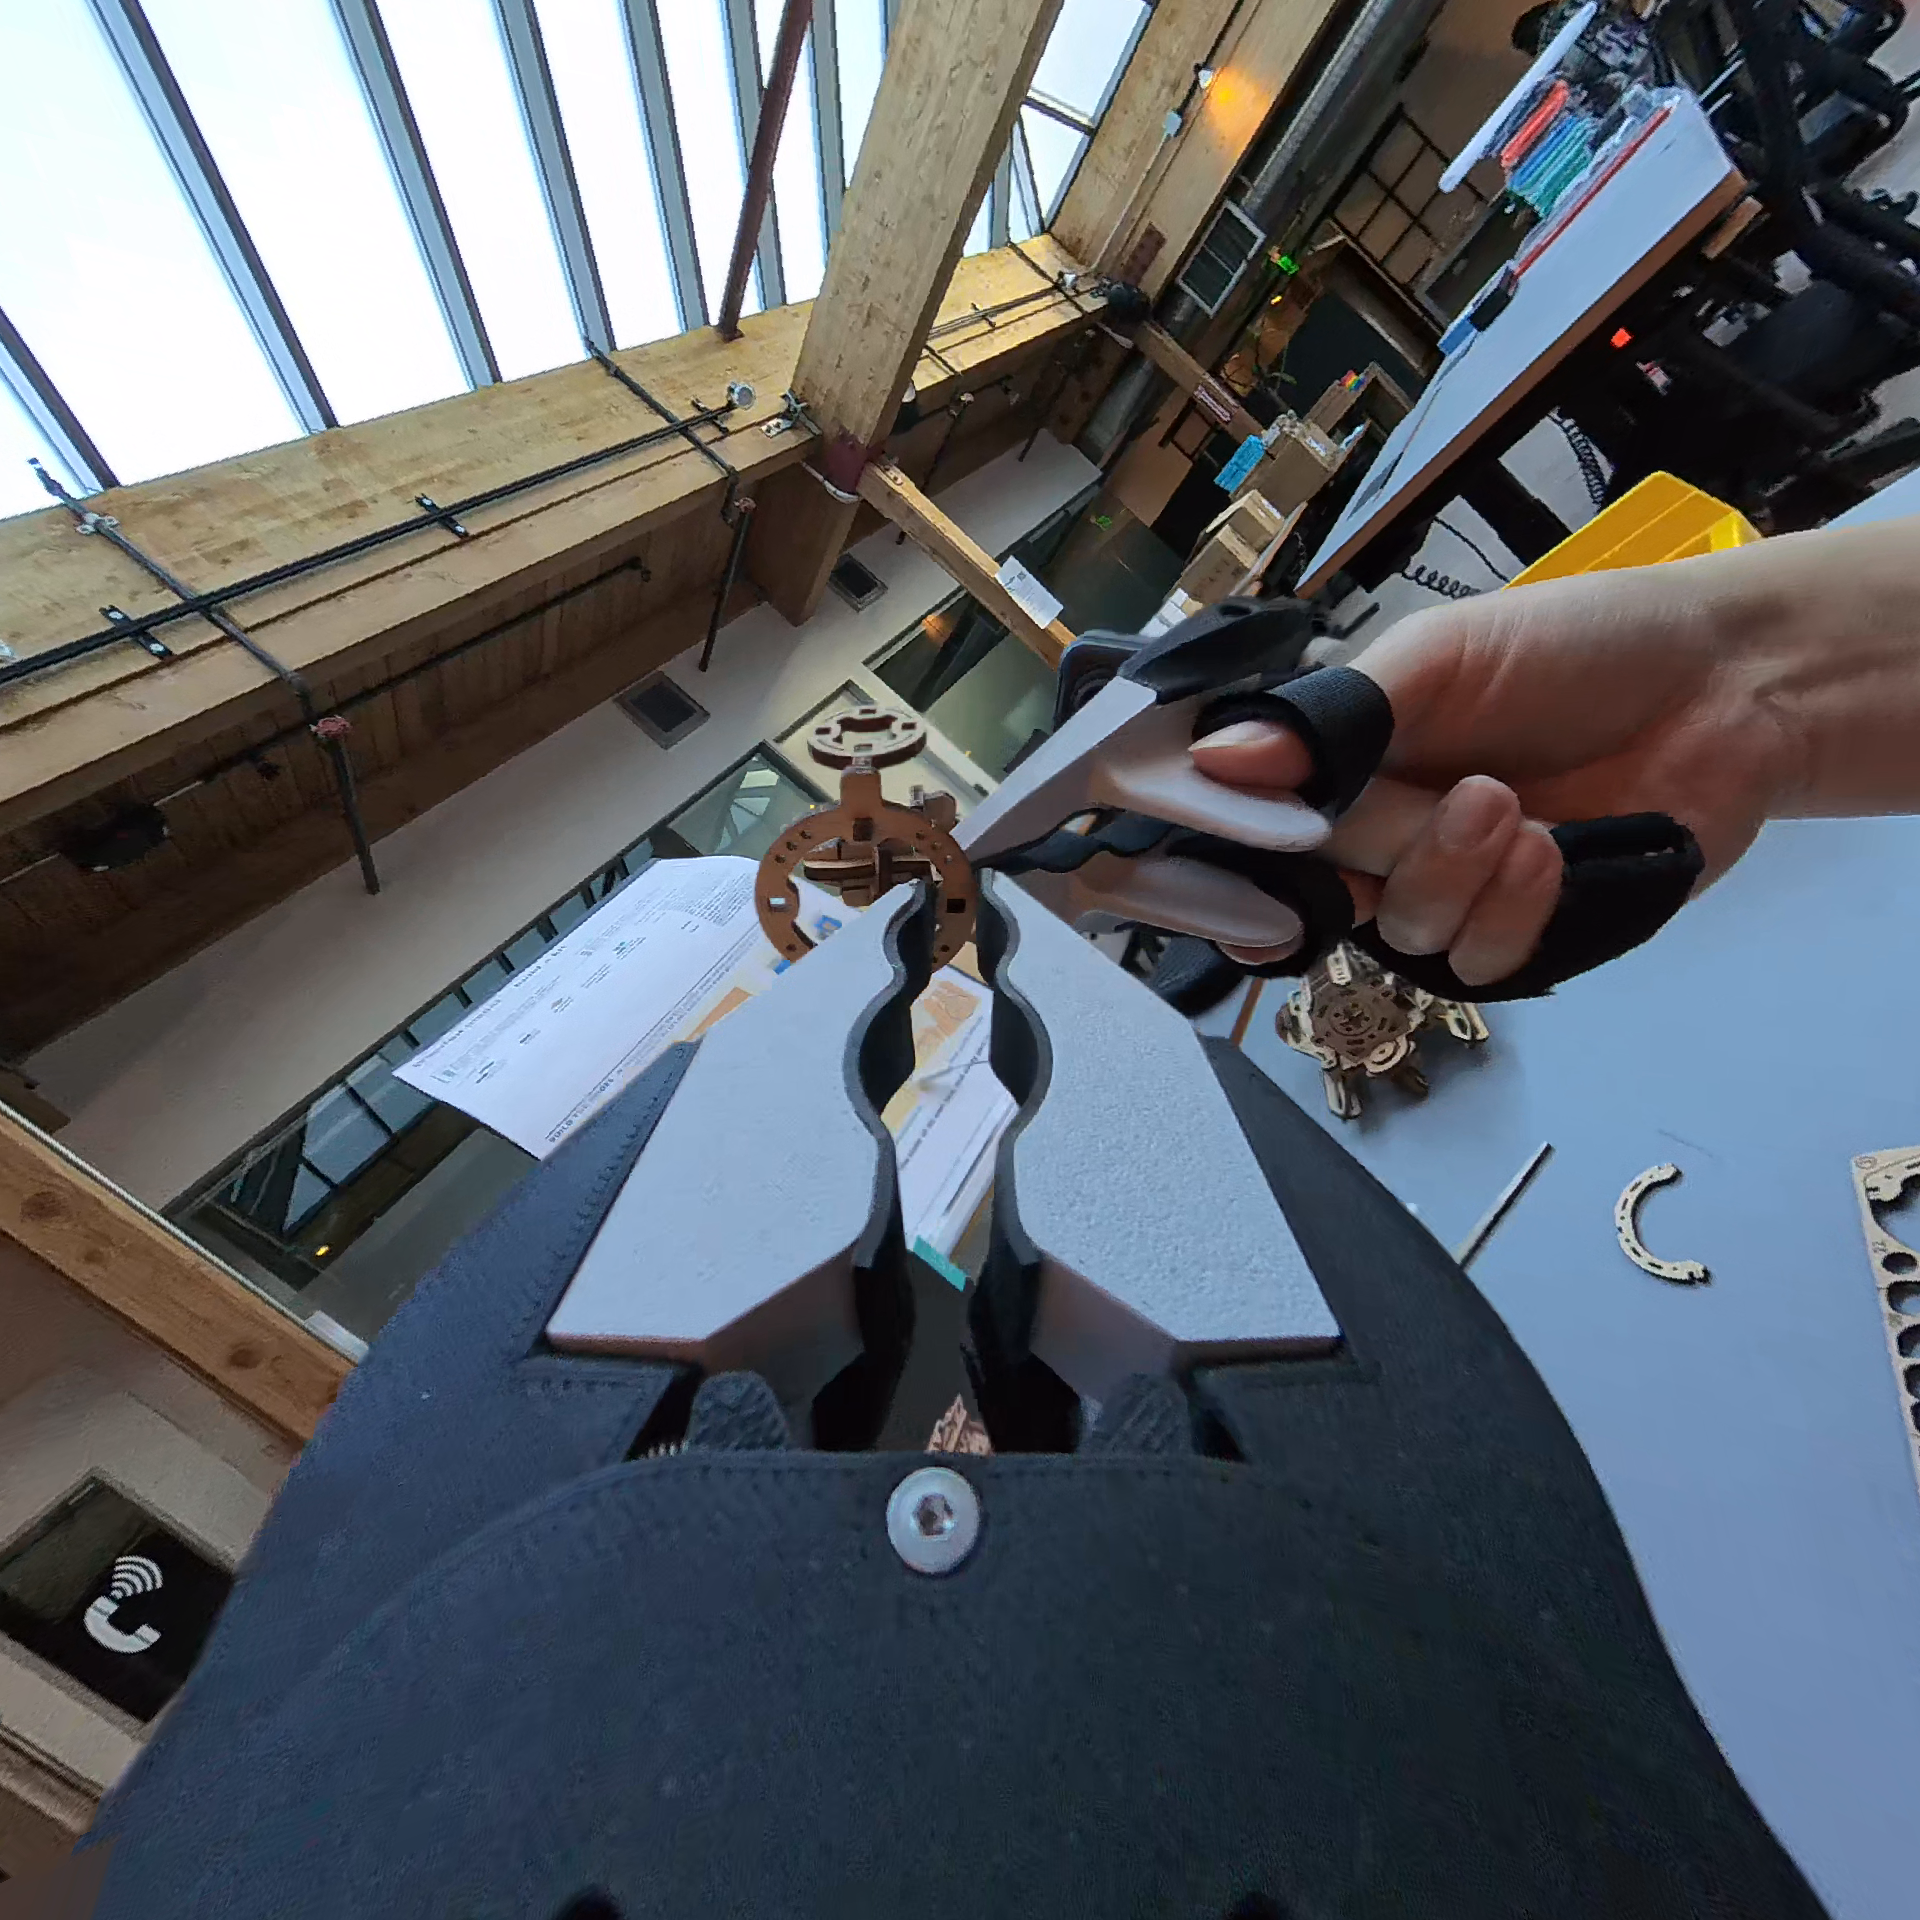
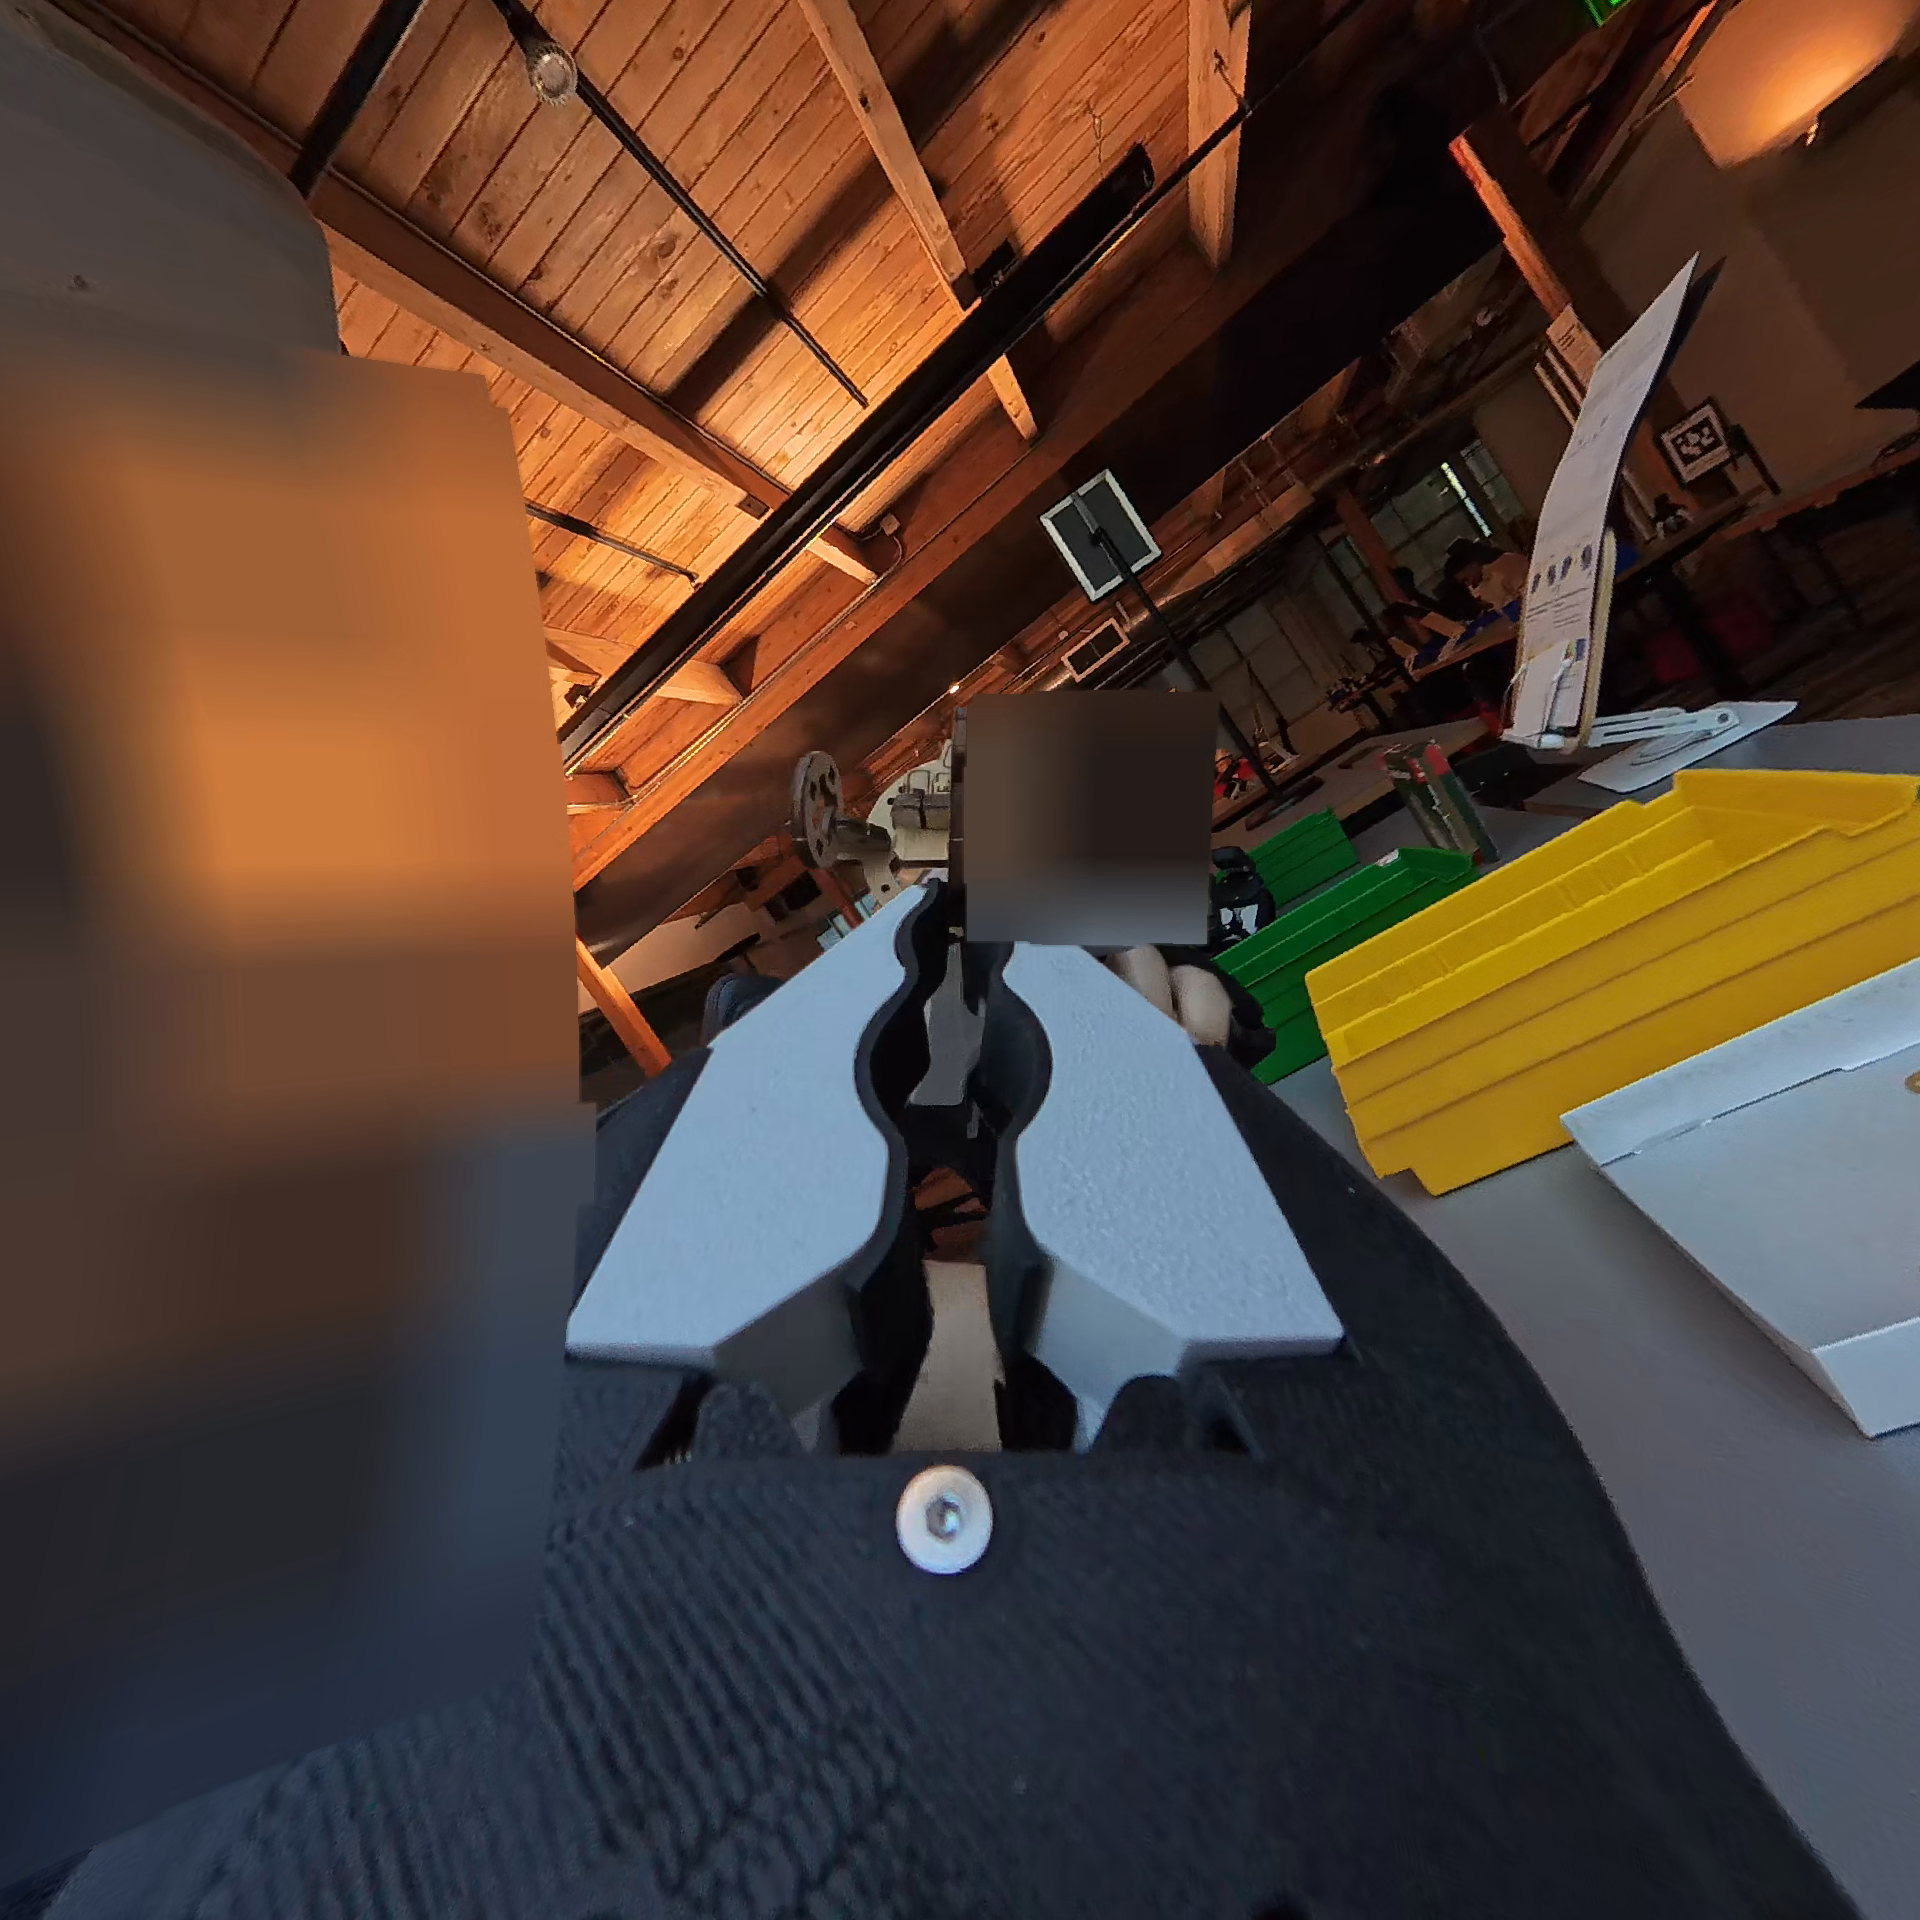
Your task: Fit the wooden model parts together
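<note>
The left gripper [image 1: 948, 894] is tilted upward, its jaws drawn nearly together, tips toward 12 o'clock. The right gripper [image 1: 982, 854] is brought in from 3 o'clock, its tips met just beside the left tips, jaws closed to a narrow gap. It is held by a bare hand [image 1: 1475, 800], fingers [image 1: 1247, 753] threaded through black straps.

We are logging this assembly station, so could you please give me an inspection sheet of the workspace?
Surface: pale grey table, mostly bare.
Job's things: wooden ring assembly held aloft at both grippers' tips; finished wooden model, curved wooden piece on table.
Clutter: yellow bin, green bins, propped instruction sheet.
Grippers: left gripper shut on the assembly; right gripper shut.
Cables: nothing seen on the table.
Surroundings: timber-beamed workshop.
</note>
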`<state>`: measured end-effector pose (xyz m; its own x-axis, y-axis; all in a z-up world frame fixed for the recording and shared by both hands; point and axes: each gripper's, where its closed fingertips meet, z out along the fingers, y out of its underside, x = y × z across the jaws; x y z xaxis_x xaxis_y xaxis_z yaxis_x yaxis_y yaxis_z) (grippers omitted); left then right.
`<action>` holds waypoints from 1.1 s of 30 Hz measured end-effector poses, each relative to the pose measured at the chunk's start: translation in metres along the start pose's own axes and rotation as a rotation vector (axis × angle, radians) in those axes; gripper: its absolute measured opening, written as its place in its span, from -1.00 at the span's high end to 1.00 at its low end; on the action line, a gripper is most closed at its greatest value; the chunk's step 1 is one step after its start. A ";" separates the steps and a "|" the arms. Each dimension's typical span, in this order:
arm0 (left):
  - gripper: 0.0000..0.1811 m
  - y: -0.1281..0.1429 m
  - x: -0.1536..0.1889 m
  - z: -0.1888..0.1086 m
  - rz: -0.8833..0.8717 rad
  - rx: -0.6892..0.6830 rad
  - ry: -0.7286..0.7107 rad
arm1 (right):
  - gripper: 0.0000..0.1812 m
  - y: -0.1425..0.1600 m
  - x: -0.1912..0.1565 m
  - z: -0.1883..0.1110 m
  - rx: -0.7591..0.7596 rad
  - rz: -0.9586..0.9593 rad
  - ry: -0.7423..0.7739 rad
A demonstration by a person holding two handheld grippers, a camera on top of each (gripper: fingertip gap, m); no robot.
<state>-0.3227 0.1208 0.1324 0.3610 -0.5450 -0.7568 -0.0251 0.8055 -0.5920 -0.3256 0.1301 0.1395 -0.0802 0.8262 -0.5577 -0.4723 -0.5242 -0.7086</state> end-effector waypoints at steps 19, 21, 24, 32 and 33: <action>0.94 -0.007 -0.002 0.002 -0.051 0.063 -0.051 | 0.98 0.000 -0.007 0.003 0.019 -0.218 0.084; 0.94 -0.009 -0.002 0.001 -0.066 0.082 -0.041 | 0.97 0.000 -0.008 0.003 0.035 -0.105 0.017; 0.94 -0.009 -0.002 0.000 -0.072 0.083 -0.030 | 0.98 0.001 -0.008 0.004 0.058 -0.007 -0.042; 0.87 0.000 0.003 0.005 -0.099 -0.012 0.011 | 0.98 -0.005 0.002 -0.004 0.041 -0.045 0.031; 0.82 -0.001 0.004 0.005 -0.100 -0.005 0.020 | 0.98 -0.006 0.002 -0.005 0.049 -0.021 0.017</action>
<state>-0.3170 0.1188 0.1315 0.3434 -0.6272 -0.6991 0.0052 0.7456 -0.6664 -0.3186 0.1336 0.1407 -0.0550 0.8330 -0.5505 -0.5159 -0.4957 -0.6987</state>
